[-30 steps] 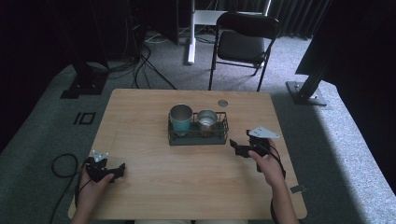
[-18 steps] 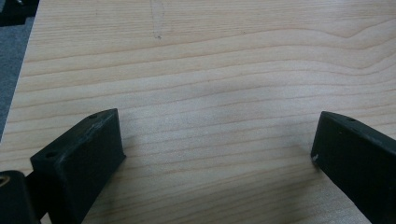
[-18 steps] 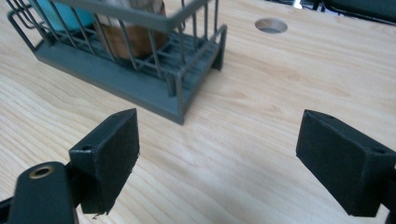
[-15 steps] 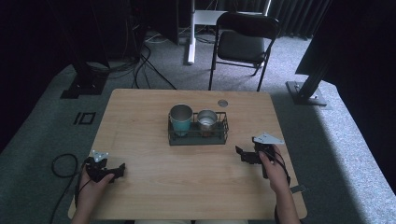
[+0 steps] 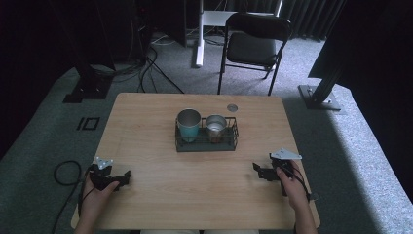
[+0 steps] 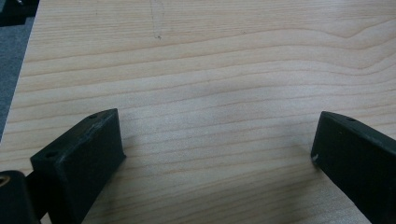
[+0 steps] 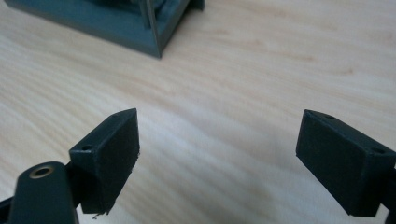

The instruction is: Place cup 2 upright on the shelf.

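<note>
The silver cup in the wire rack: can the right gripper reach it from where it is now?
Probably yes. The right gripper is open and empty, and bare table lies between it and the wire rack. The silver cup stands open from above; the teal cup is on its far side.

Wide-spread tongs (image 7: 217, 158) over table (image 7: 261, 70), rack corner (image 7: 159, 35) ahead.
</note>
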Action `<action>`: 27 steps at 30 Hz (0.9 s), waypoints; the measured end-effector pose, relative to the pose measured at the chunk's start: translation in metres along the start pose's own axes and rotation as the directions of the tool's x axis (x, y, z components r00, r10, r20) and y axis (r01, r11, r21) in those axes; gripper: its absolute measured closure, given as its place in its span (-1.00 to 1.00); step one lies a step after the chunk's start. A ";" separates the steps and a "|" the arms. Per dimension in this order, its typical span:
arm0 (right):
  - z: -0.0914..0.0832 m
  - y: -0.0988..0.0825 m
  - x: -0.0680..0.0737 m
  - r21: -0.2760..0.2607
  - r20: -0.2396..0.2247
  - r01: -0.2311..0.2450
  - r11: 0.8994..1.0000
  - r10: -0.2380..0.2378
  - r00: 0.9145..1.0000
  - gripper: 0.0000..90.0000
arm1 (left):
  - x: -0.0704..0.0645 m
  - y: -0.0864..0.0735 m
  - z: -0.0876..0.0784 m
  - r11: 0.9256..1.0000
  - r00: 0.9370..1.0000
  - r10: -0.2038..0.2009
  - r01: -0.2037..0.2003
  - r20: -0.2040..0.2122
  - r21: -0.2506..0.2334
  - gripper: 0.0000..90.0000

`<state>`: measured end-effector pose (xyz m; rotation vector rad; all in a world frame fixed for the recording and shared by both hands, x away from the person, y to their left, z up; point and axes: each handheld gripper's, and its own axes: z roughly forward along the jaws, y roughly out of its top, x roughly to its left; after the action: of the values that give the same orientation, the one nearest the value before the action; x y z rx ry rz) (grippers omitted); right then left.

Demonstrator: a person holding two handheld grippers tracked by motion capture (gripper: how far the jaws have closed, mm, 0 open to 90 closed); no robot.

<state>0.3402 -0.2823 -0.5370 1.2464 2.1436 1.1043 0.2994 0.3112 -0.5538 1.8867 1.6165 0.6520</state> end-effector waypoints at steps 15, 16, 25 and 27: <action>-0.016 -0.032 -0.003 0.081 -0.015 0.021 0.996 -0.019 1.000 -0.70 | 0.000 0.000 0.000 1.000 1.000 0.000 0.000 0.000 0.000 -0.94; -0.016 -0.032 -0.003 0.081 -0.015 0.021 0.996 -0.019 1.000 -0.70 | 0.000 0.000 0.000 1.000 1.000 0.000 0.000 0.000 0.000 -0.94; -0.028 -0.044 -0.003 0.110 -0.011 0.000 0.994 0.001 1.000 -0.70 | 0.000 0.000 0.000 1.000 1.000 0.001 -0.001 0.000 0.000 -0.94; -0.031 -0.046 -0.003 0.113 -0.005 0.007 0.994 -0.006 1.000 -0.70 | 0.000 0.000 0.000 1.000 1.000 0.000 0.000 0.000 0.000 -0.94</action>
<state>0.2963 -0.3113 -0.5557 1.2864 2.2395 0.9953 0.2994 0.3112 -0.5538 1.8869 1.6161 0.6523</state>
